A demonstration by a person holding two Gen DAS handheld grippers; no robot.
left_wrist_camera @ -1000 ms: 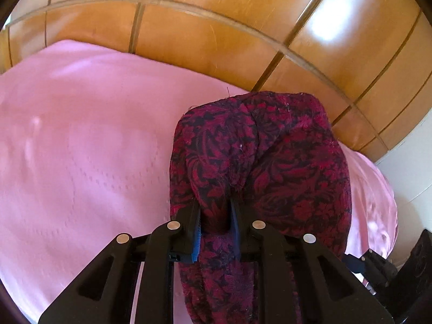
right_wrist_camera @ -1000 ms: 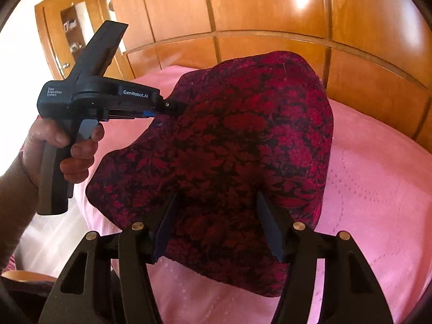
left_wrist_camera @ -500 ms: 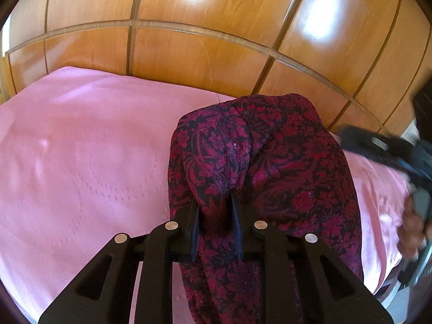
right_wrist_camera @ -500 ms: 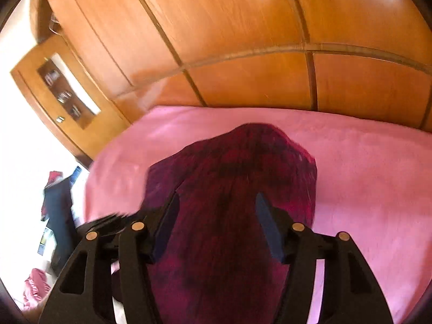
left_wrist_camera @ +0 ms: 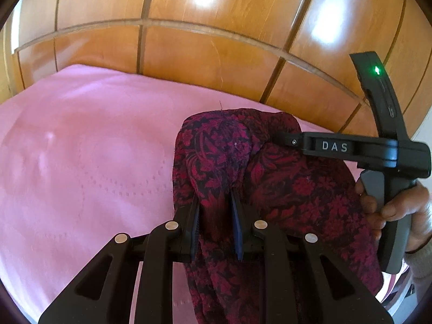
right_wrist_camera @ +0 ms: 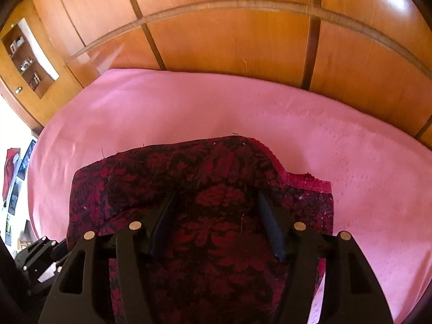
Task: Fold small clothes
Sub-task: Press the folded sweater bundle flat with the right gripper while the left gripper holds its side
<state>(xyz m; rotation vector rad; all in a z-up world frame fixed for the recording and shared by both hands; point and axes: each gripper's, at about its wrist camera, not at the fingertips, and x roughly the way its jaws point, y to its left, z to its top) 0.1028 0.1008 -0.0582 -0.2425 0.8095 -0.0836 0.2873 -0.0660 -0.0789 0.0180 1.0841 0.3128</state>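
Left wrist view: wooden headboard [left_wrist_camera: 216, 54] behind a pink bedspread [left_wrist_camera: 81, 162]. On the bedspread, toward its right, lies the dark red patterned cloth [left_wrist_camera: 297, 194], partly lifted. The left gripper [left_wrist_camera: 216, 202] pinches a gathered fold of it. The right gripper [right_wrist_camera: 216, 202], held by a hand [left_wrist_camera: 399, 205], has its jaws opening, cloth between the fingers [right_wrist_camera: 270, 224].
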